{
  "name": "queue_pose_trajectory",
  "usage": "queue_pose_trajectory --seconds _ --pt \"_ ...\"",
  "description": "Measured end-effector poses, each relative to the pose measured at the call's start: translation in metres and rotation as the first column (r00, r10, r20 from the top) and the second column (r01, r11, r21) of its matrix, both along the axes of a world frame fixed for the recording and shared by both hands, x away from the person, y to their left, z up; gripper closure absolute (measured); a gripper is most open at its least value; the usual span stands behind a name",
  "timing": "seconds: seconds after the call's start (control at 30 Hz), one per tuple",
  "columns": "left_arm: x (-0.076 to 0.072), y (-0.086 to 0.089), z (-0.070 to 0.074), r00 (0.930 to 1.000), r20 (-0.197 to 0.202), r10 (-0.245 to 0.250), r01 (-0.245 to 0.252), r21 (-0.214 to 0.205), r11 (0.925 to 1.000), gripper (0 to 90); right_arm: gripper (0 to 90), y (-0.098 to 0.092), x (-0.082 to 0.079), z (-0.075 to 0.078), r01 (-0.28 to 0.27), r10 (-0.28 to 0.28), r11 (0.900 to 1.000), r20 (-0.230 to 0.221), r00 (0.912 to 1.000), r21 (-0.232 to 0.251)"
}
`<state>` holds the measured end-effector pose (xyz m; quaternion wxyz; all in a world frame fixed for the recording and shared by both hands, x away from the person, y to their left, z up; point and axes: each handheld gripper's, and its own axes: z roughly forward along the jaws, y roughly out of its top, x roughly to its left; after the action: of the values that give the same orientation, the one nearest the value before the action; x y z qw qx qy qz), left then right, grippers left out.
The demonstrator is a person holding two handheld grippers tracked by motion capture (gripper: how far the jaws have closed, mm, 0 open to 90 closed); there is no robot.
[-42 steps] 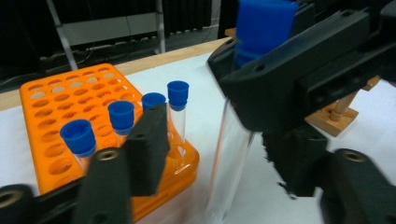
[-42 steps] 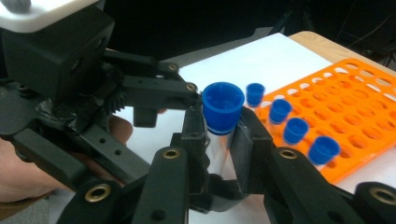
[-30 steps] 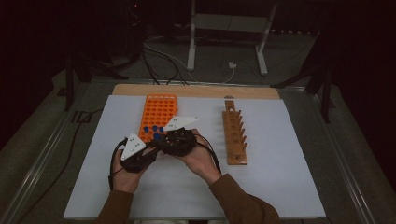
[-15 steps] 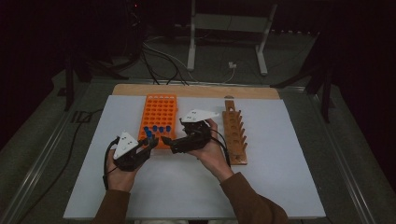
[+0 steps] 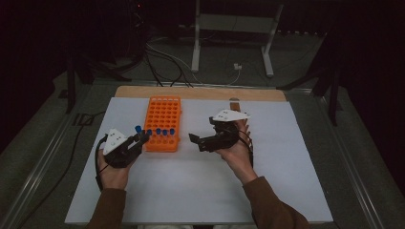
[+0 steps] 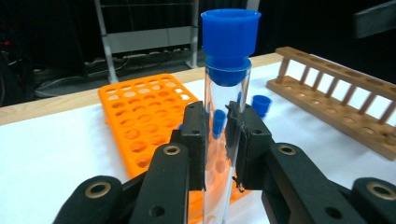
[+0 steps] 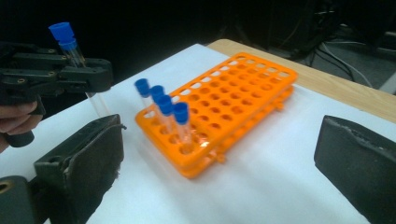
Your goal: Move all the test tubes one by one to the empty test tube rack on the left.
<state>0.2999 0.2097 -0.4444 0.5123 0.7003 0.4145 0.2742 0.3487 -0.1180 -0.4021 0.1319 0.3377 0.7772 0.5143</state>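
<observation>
A clear test tube with a blue cap (image 6: 229, 37) stands upright between the jaws of my left gripper (image 6: 223, 140), which is shut on its glass. In the high view that left gripper (image 5: 142, 138) holds the tube (image 5: 137, 129) just left of the orange rack (image 5: 163, 112). Several blue-capped tubes (image 7: 163, 105) stand in the rack's near row (image 5: 160, 132). My right gripper (image 5: 203, 131) hovers right of the rack; its jaws have just been opening and stand wide apart with nothing between them (image 7: 224, 163).
A wooden tube rack (image 6: 336, 107) lies to the right of the orange one, mostly hidden behind my right hand in the high view, on the white sheet (image 5: 286, 143). A wooden board edge (image 5: 191, 93) runs along the back. Cables and a metal stand lie beyond the table.
The two grippers were together in front of the orange rack; now they are apart. The left one has moved left with the tube, and the right one has moved right and opened.
</observation>
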Motion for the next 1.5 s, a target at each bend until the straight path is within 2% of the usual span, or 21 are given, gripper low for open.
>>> queue_pose_trajectory --seconds 0.33,0.87,0.93,1.1,1.3,1.5 --pt "0.011 0.006 0.004 0.9992 0.01 0.04 -0.04 0.002 0.9992 77.7 1.8 -0.024 0.0 -0.001 0.046 -0.046 0.9989 0.009 0.9989 -0.004" --pt "0.028 0.001 -0.01 0.9976 -0.021 0.065 -0.065 0.026 0.9976 77.7 1.8 -0.047 -0.003 -0.003 0.076 -0.076 0.9971 0.029 0.9967 -0.005" --pt "0.031 0.0 -0.011 0.9973 -0.024 0.069 -0.068 0.031 0.9972 77.7 1.9 -0.049 -0.004 -0.003 0.08 -0.08 0.9968 0.03 0.9963 -0.001" --pt "0.034 0.002 -0.014 0.996 -0.021 0.086 -0.086 0.01 0.9962 77.7 1.8 -0.051 -0.004 -0.002 0.079 -0.079 0.9968 0.032 0.9963 0.004" --pt "0.034 0.003 -0.013 0.995 -0.003 0.1 -0.1 0.004 0.995 77.7 1.8 -0.052 -0.004 -0.004 0.078 -0.078 0.9969 0.03 0.9965 0.01" --pt "0.04 0.003 -0.019 0.9923 -0.024 0.121 -0.121 0.003 0.9926 77.6 1.9 -0.051 -0.005 -0.005 0.07 -0.071 0.9975 0.026 0.9972 0.01"
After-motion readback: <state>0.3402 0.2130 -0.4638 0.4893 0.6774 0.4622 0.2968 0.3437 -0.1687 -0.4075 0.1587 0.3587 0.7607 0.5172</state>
